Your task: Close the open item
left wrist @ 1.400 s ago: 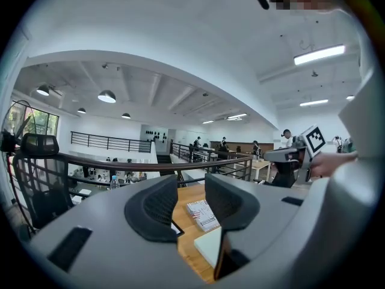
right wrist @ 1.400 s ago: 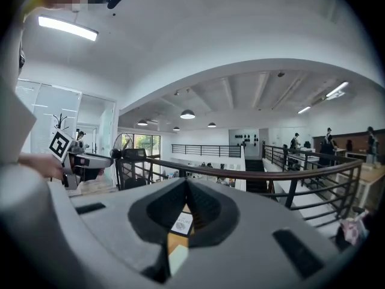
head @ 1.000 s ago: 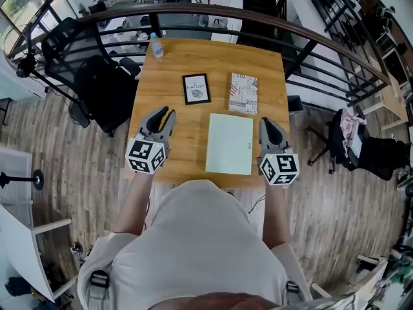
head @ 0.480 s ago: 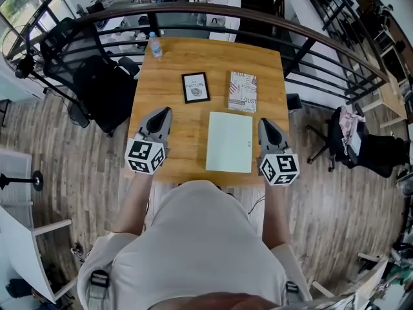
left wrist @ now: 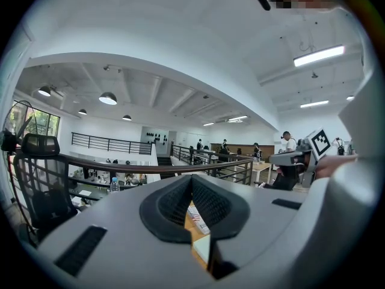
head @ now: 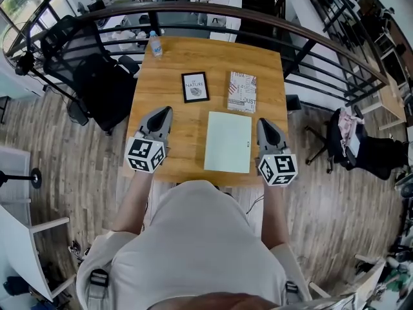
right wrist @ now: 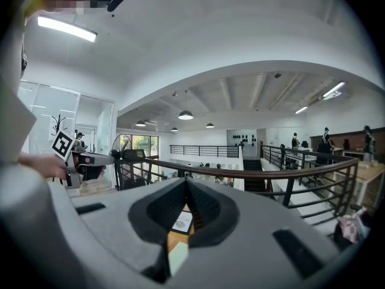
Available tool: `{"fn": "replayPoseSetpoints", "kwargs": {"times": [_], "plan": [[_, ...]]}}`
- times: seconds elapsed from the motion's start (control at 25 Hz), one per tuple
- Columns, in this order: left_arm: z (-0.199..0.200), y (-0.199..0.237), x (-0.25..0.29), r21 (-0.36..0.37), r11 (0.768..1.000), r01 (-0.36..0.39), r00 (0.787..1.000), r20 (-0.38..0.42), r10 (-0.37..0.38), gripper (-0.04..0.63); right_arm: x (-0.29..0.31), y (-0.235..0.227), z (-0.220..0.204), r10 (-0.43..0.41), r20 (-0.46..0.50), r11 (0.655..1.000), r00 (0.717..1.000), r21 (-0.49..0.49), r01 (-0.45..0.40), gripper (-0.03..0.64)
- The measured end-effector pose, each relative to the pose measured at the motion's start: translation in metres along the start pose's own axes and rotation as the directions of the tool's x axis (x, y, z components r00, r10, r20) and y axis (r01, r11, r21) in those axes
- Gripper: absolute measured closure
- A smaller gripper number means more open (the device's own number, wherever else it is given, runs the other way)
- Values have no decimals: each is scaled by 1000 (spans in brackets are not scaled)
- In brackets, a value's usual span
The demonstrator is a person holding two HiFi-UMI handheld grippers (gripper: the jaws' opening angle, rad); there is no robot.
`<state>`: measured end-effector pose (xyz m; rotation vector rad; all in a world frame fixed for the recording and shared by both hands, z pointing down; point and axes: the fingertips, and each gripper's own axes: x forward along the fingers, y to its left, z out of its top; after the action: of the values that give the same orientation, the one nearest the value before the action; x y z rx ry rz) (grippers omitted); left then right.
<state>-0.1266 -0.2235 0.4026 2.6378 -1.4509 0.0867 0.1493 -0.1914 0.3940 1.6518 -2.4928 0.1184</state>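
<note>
A flat pale green book point(head: 228, 142) lies shut on the wooden table point(head: 182, 126), between my two grippers. My left gripper point(head: 166, 111) hovers left of it, jaws shut with nothing between them. My right gripper point(head: 263, 123) sits just right of the book, also shut and empty. In the left gripper view the jaws of the left gripper point(left wrist: 192, 182) meet, and a strip of the pale book point(left wrist: 203, 248) shows below them. In the right gripper view the right gripper point(right wrist: 185, 185) is shut too, with the pale book point(right wrist: 177, 254) under its tips.
A framed picture point(head: 195, 87) and a patterned book point(head: 242, 92) lie beyond the green book. A water bottle point(head: 155, 45) stands at the far left corner. A black office chair point(head: 84, 63) stands left of the table, and a curved railing point(head: 258, 19) runs behind it.
My left gripper's jaws, open a second ago, have shut on nothing. Both hands have stayed where they were.
</note>
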Motion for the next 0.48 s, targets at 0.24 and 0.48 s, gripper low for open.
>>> {"fn": "replayPoseSetpoints", "kwargs": {"times": [0.24,0.48], "plan": [[1,-4,4,7,1000,9,1000,3,-9,601,-3,-4,-2,-3,-3,1000,1000,-9,3,614],[1,-10,7,4,1000,24,1000,1,-24,601,-6,-5,-1,-6,-5,1000,1000,-16,6,614]]}}
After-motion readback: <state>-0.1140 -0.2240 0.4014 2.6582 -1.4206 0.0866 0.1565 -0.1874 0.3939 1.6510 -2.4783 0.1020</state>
